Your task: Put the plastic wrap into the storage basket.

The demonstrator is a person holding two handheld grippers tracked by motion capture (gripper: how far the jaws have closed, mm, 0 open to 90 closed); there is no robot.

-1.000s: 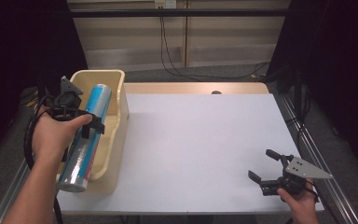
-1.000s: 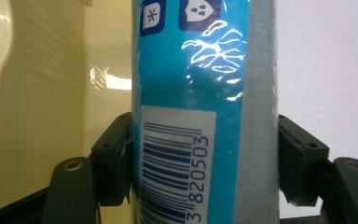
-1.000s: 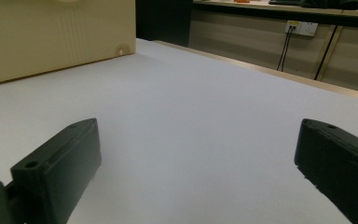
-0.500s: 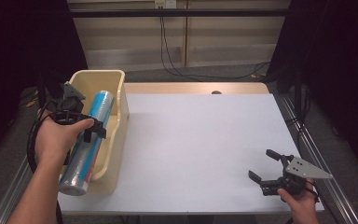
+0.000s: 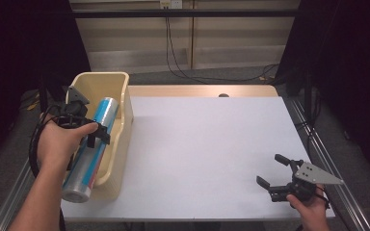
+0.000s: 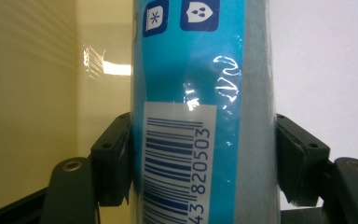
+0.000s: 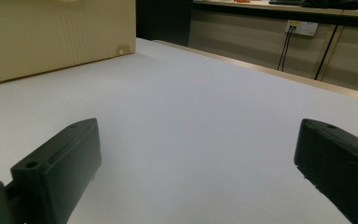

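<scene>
1. Our left hand-held gripper (image 5: 99, 134) is clamped tight across a blue and silver roll (image 5: 90, 149), with a pad pressed on each side of it. In the left gripper view the barcode label sits right between the pads (image 6: 114, 161).
2. The roll is at the left edge of the surface (image 5: 202, 149), lying lengthwise over the cream-coloured bin (image 5: 118, 96). Its near end sticks out past the bin's near edge, and its far end points into the bin.
3. Whether the roll actually rests on the bin rim or just hangs above it, we can't tell.
4. Our right hand-held gripper (image 5: 273, 170) sits at the near right corner of the surface, jaws spread wide with nothing between them. It's well apart from the roll and the bin.
</scene>
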